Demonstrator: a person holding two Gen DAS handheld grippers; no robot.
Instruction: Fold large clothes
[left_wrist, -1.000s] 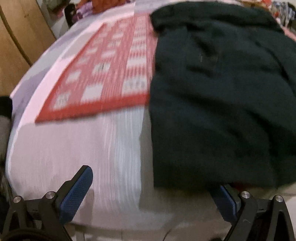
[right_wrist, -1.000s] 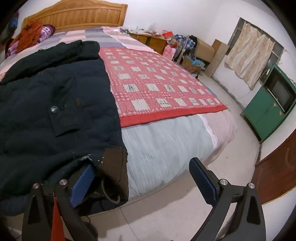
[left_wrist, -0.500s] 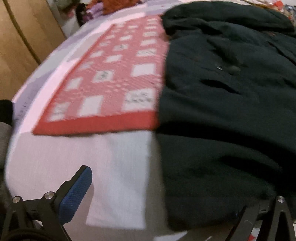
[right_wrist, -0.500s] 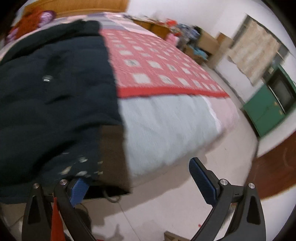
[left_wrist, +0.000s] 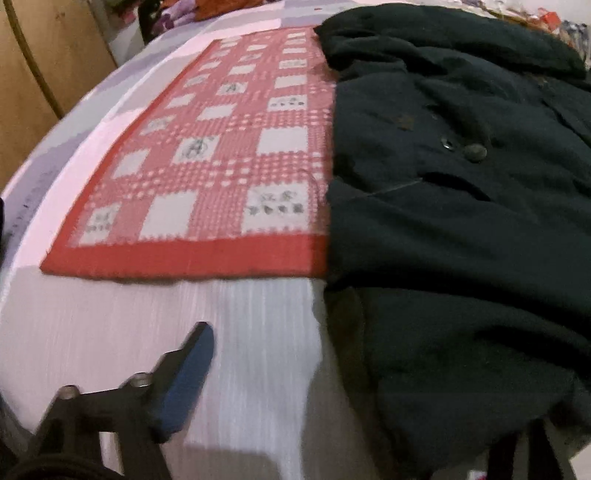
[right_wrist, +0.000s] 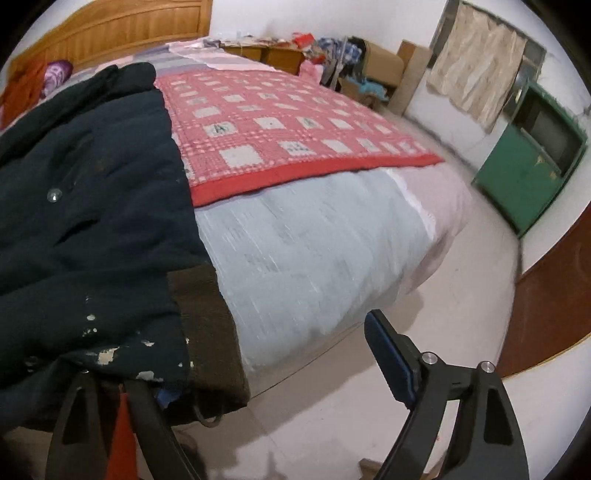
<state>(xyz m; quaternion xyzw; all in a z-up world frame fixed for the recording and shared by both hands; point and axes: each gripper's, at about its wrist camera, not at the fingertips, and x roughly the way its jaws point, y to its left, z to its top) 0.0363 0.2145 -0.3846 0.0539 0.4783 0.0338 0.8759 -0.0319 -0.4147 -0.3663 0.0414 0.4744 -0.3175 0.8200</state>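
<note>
Padding is what I read in this dark coat (left_wrist: 461, 229): thick, soft and heavy, the kind that sags and drags instead of lifting flat. It lies spread along the bed (right_wrist: 314, 236), collar at the far end, hem hanging just over the near edge, with the red checked quilt (left_wrist: 229, 155) showing on both sides of it.

My left gripper (left_wrist: 351, 413) has just been closing at the coat's near left corner. Its left finger (left_wrist: 184, 380) is still out over bare sheet, and the other one is hidden under the hem, so the jaws are not yet pinching cloth.

My right gripper (right_wrist: 266, 373) has also begun closing at the near right corner, beside the brown ribbed cuff (right_wrist: 207, 332). One finger sits beneath the overhanging hem, the other (right_wrist: 388, 358) stands well clear over the floor, so it is open too.

I judge the hem corners to be the right hold. I want a deep bite through shell and lining together, because a shallow pinch on slick outer fabric may slip once the weight comes on.

Room is good: the sheet to the left is bare and open floor lies to the right. Pillows and clutter by the headboard (right_wrist: 110, 29) mark the far limit for carrying the hem towards the collar.
</note>
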